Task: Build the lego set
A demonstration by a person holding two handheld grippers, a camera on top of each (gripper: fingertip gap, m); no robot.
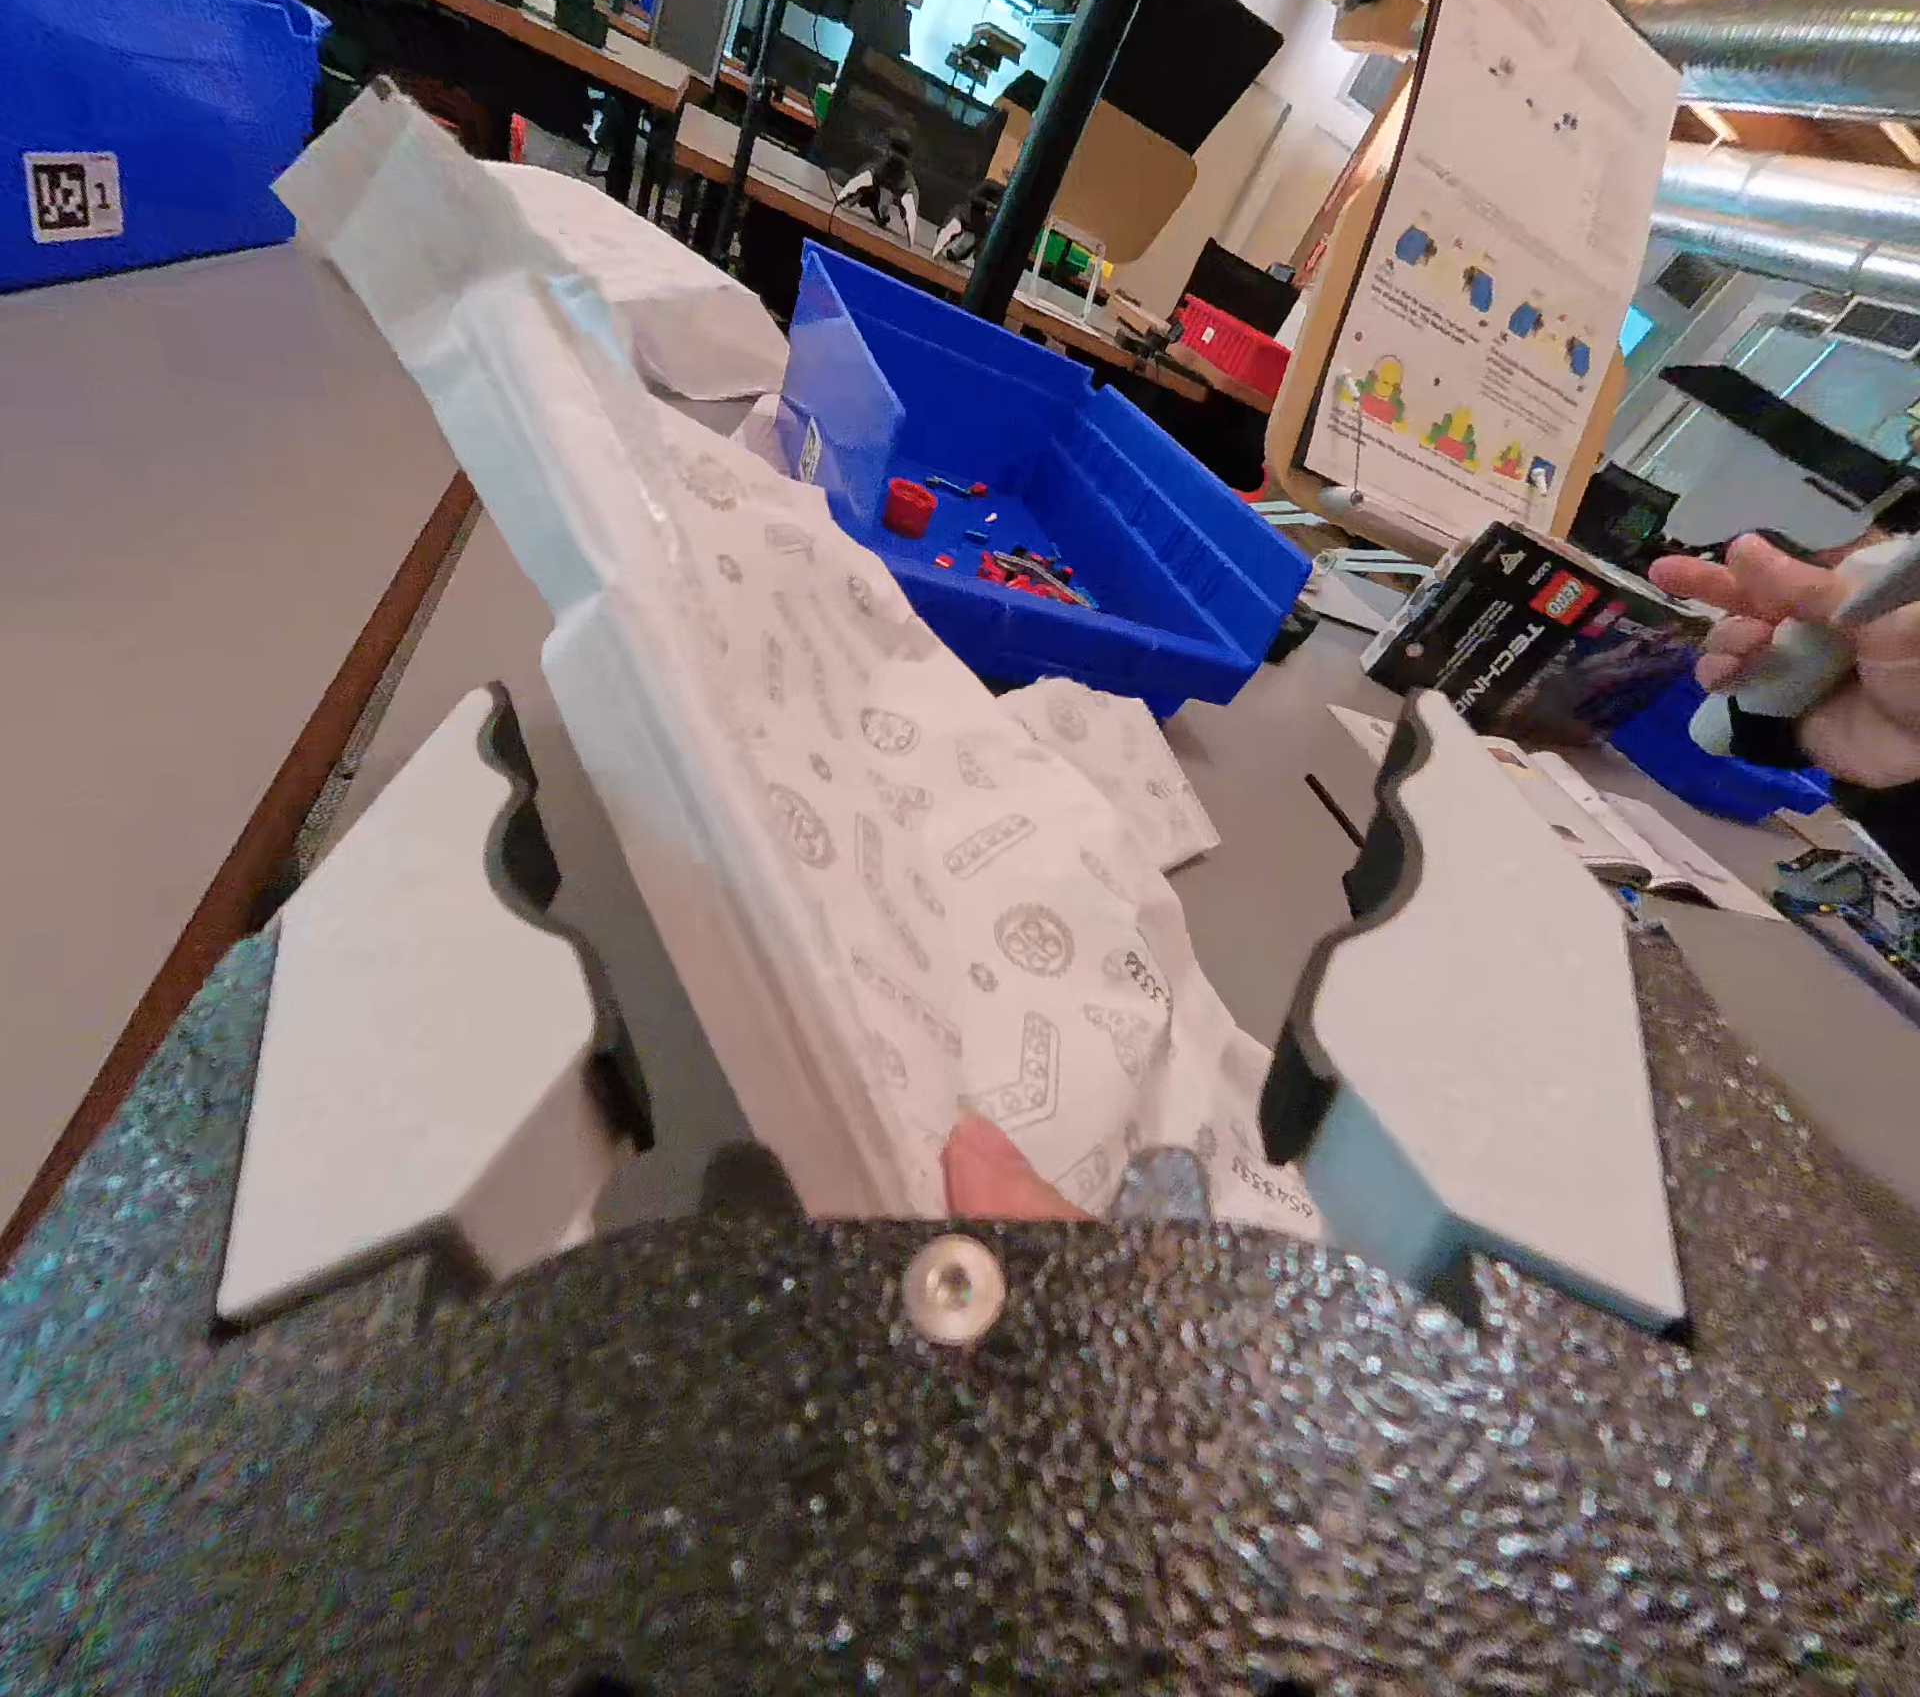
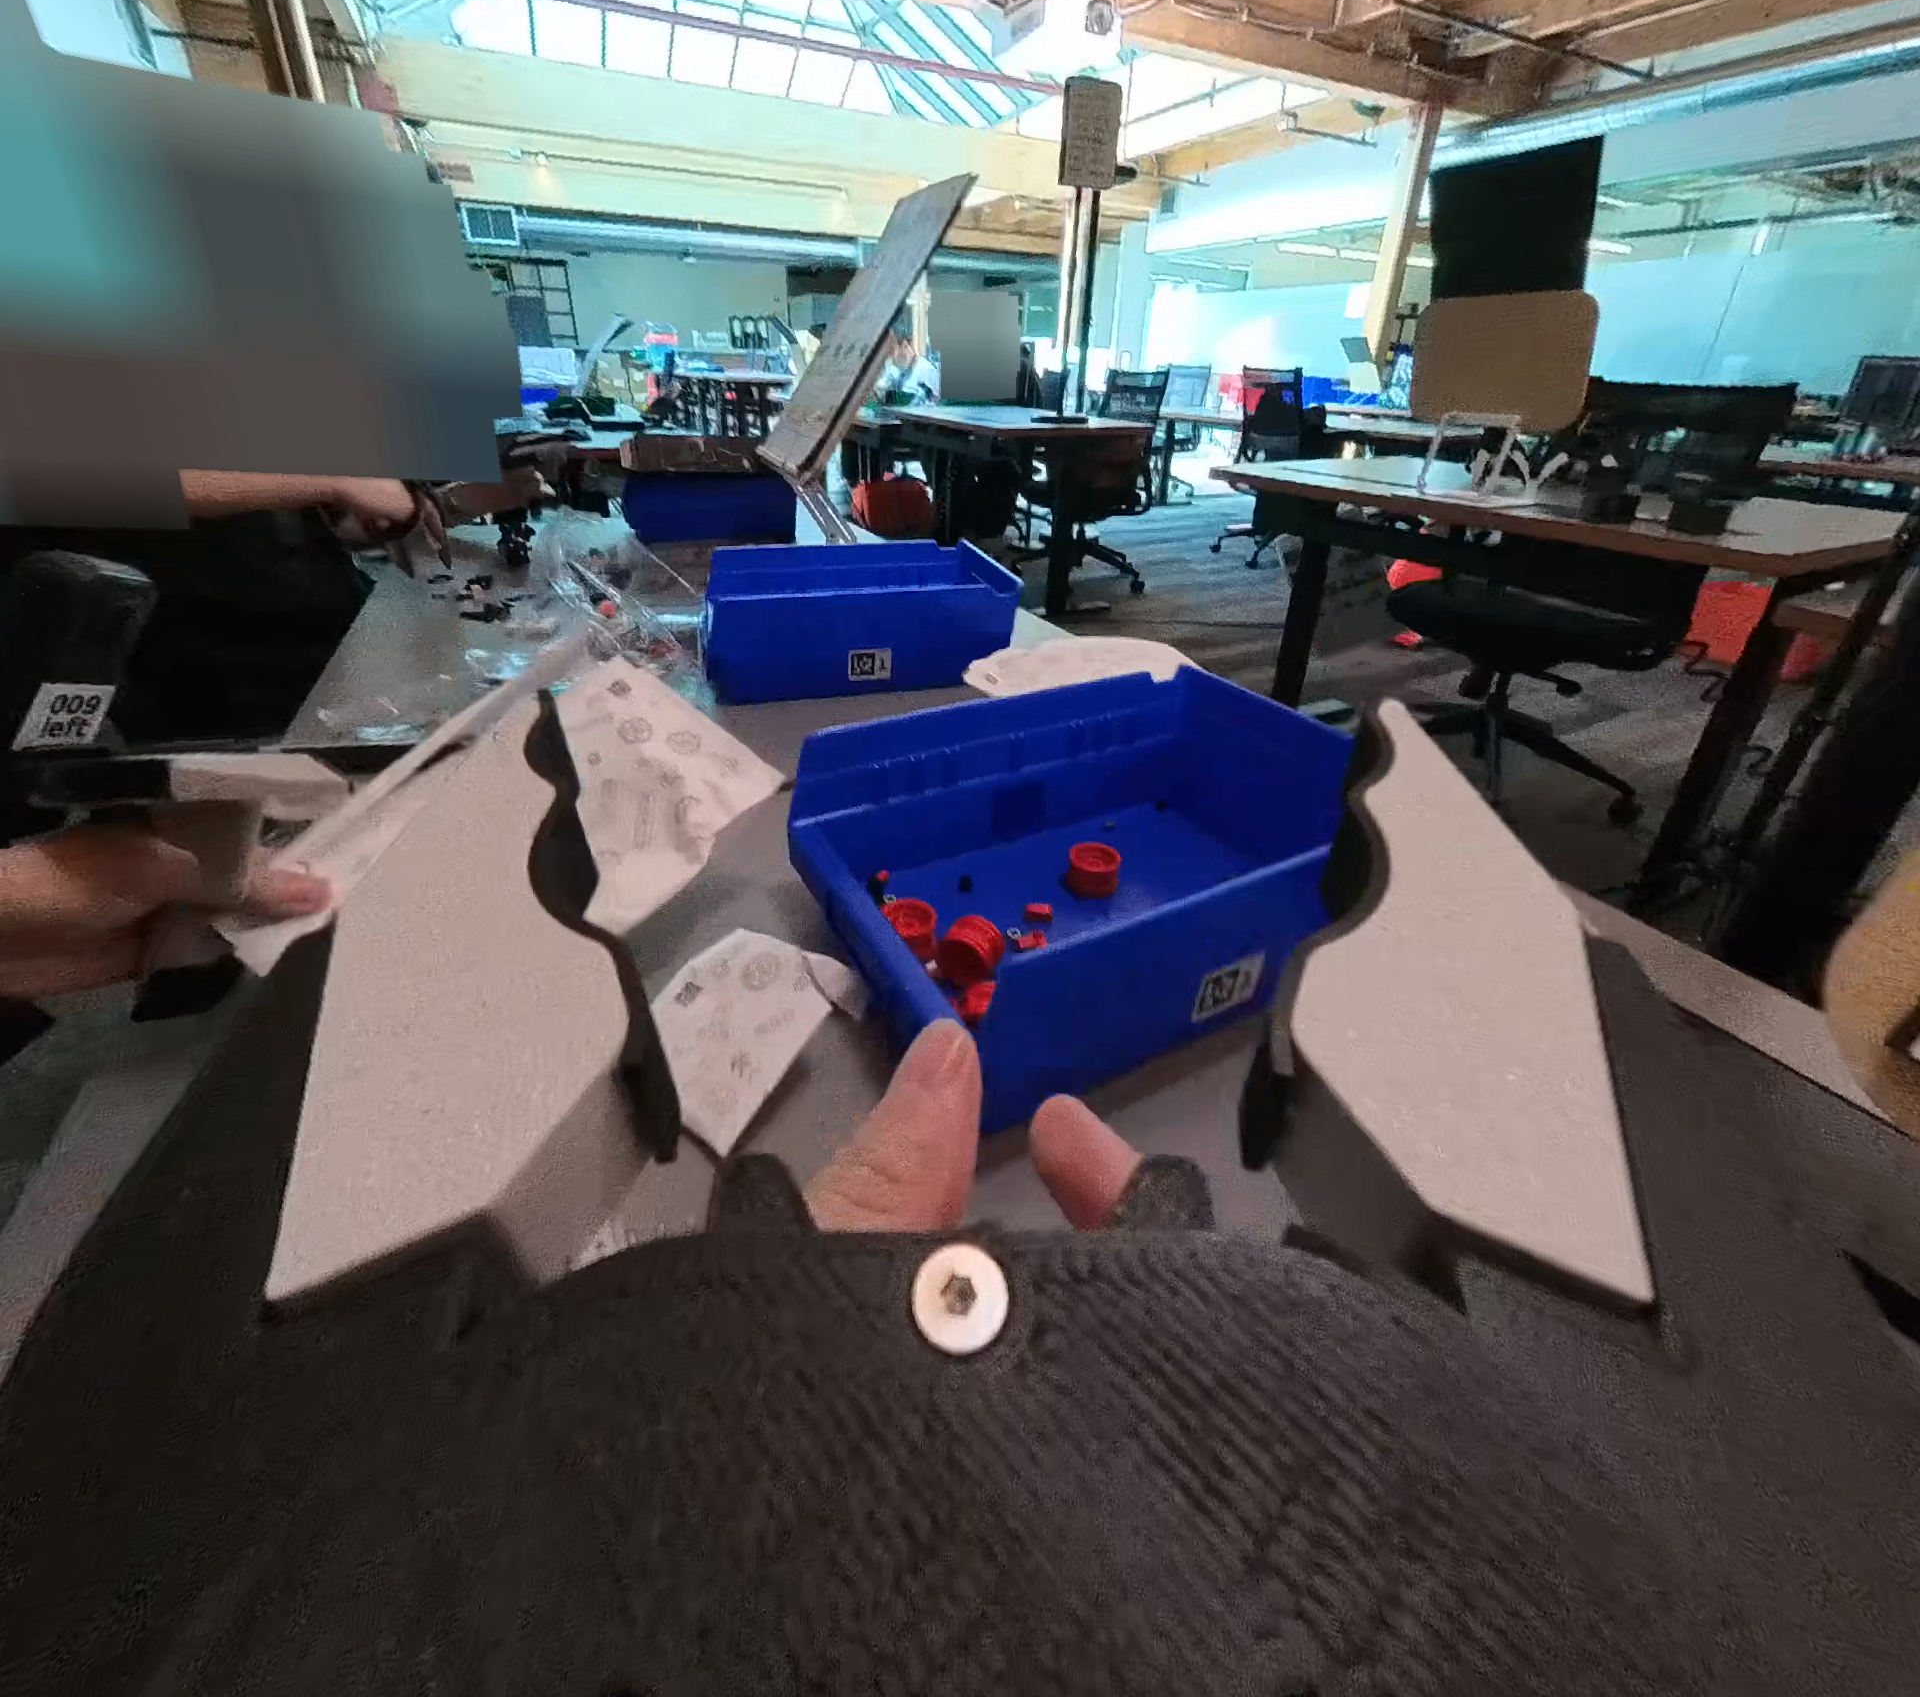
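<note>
while both pairs of tongs stand wide apart and grip nothing, a torn white paper bag (image 1: 831,712) printed with grey part outlines is pinched by a thumb (image 1: 997,1169) between the left gripper (image 1: 940,909) fingers. red lego pieces (image 2: 971,941) are gathered in the blue bin (image 2: 1091,1055), framed by the right gripper (image 2: 961,899). a square code sticker (image 2: 1228,987) is borne on its front wall, and a black branded box (image 1: 1538,639) is seen beyond. bare grey table (image 1: 187,525) lies open leftward to its wooden edge.

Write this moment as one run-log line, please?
left gripper: open, paper bag between fingers, pinched by bare fingertip | right gripper: open, empty | blue bin: red wheels inside | build: not begun
</note>
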